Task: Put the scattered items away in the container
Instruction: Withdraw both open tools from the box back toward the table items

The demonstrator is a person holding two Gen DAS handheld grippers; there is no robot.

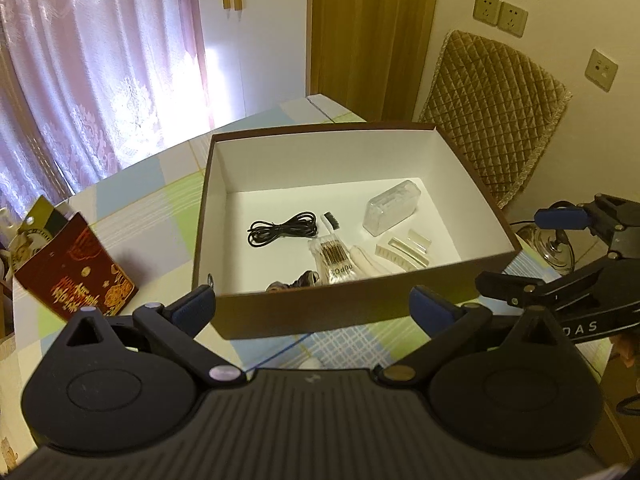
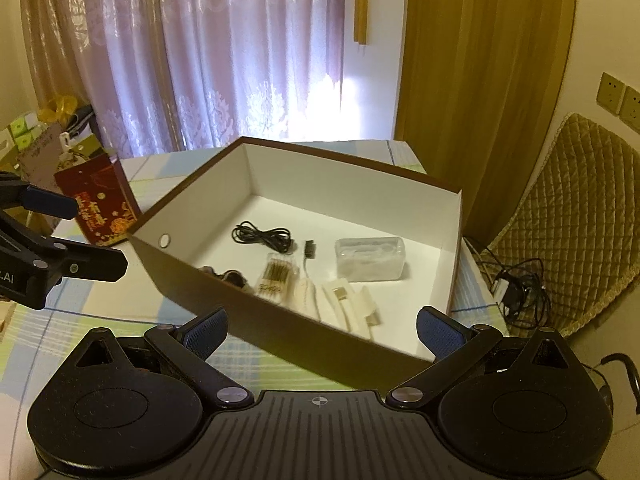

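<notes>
A brown box with white inside (image 1: 224, 168) (image 2: 452, 248) stands on the checked tablecloth. Inside lie a coiled black cable (image 1: 280, 229) (image 2: 262, 235), a clear plastic case (image 1: 394, 206) (image 2: 370, 258), a cotton swab packet (image 1: 332, 258) (image 2: 278, 276), a small brush (image 1: 329, 220) (image 2: 309, 249), a cream hair clip (image 1: 404, 250), white folded cloth (image 2: 340, 304) and dark small items (image 1: 292, 282) (image 2: 228, 276). My left gripper (image 1: 314, 306) is open in front of the box's near wall, empty. My right gripper (image 2: 320, 330) is open at the box's near corner, empty.
A red printed packet (image 1: 80, 268) (image 2: 100, 204) leans left of the box. A quilted chair back (image 1: 496, 116) (image 2: 580, 216) stands to the right, with tangled cables (image 2: 516, 292) below it. A glass dish (image 1: 556, 246) sits beside the box. Curtains hang behind.
</notes>
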